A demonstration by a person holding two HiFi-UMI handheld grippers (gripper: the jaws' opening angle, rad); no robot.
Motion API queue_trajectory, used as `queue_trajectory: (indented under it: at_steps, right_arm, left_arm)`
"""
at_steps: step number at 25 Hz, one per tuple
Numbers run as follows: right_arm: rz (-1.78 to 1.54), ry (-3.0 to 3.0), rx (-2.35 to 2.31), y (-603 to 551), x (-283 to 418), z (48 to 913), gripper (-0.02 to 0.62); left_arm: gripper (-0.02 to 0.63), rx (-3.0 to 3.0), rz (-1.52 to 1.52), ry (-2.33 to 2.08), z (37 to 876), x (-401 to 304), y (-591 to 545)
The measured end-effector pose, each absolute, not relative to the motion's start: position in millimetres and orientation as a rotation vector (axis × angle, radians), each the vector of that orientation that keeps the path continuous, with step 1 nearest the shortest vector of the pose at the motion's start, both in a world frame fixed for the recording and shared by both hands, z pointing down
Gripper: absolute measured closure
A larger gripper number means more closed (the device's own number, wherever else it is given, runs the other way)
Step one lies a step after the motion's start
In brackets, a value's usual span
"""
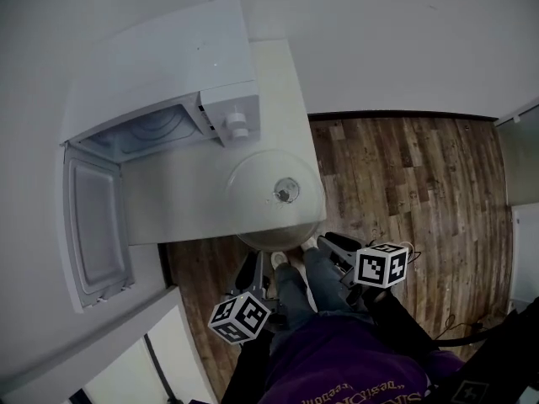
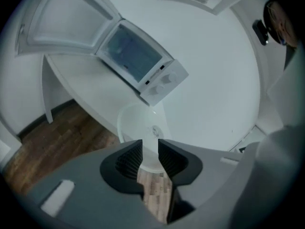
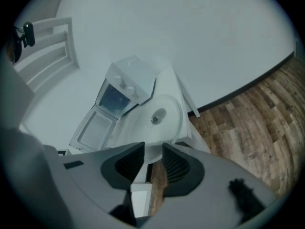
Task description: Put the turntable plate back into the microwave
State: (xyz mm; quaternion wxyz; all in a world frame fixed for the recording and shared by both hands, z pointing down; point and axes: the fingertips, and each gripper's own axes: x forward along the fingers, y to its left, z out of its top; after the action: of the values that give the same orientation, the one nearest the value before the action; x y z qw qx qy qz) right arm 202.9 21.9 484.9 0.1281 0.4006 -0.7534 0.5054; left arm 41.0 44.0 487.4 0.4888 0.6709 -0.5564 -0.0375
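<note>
Nearest to me is the person, in a purple top, with pale shoes right up against the counter. A tool is held low on each side of the legs, both angled downward toward the counter's near edge.

The left tool has its jaws parted by a narrow gap, and nothing is pinched between the ribbed pads; through the gap I see only wooden floor and, just past the tips, the near rim of the plate. The right tool stands the same way, with its jaws a little apart and gripping nothing, its tips just short of that rim.

The plate is a round, pale disc with a small hub in its middle. It lies flat on the near right corner of the counter, its front edge hanging out over the floor, not in the oven.

Beyond it, toward the far left end of the counter, sits the white microwave. Its door is swung fully open to the left, showing the bare cavity. Two knobs sit on the panel facing the plate. A plain white wall is behind it all.
</note>
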Motion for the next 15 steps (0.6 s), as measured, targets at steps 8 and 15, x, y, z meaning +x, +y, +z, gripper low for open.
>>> queue_trajectory:
  at_steps: [8, 15]
  right_arm:
    - [1.957, -2.079, 1.161, 33, 182, 532, 0.457]
    - [2.121, -2.026, 1.178, 31, 172, 553, 0.457]
  left_arm:
    - [0.444, 1.427, -0.328, -1.206, 541, 51, 43]
    - [0.417, 1.361, -0.487, -1.011, 554, 75, 22]
